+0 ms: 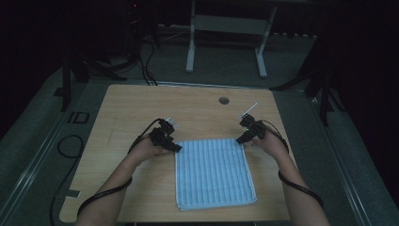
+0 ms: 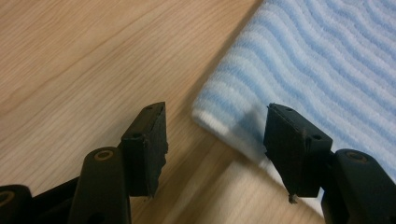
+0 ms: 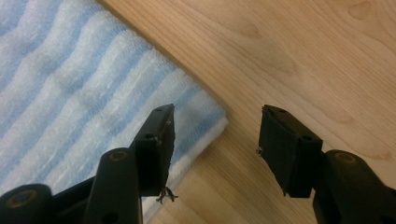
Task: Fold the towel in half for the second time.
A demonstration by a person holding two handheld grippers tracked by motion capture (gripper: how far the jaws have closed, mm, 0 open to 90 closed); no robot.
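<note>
No brand, label or legible writing anywhere on the blue-and-white striped towel (image 1: 214, 173) or on either tool. Towel folded into a rectangle, lying flat toward the near edge of the pale wood-grain surface (image 1: 141, 101), a little right of its middle.

Left tongs (image 1: 173, 147) at the towel's far left corner, held in the left hand (image 1: 151, 149). In the left gripper view, left tongs (image 2: 217, 149) released, jaws apart, the towel (image 2: 308, 60) corner reaching in between them, one jaw over bare wood and the other over the cloth; nothing gripped.

Right tongs (image 1: 243, 138) at the towel's far right corner, held in the right hand (image 1: 272, 143). In the right gripper view, right tongs (image 3: 215, 149) likewise released, jaws spread either side of the towel (image 3: 70, 93) corner, one above the stripes, one above bare wood; no pinch on the fabric.

Beyond the towel, a round grommet hole (image 1: 224, 100) near the far edge of the surface. Dim room around: grey floor, white frame legs (image 1: 190, 52) behind the surface, black cables (image 1: 68, 146) looping on the floor to the left of it, dark tripod stands at both sides.
</note>
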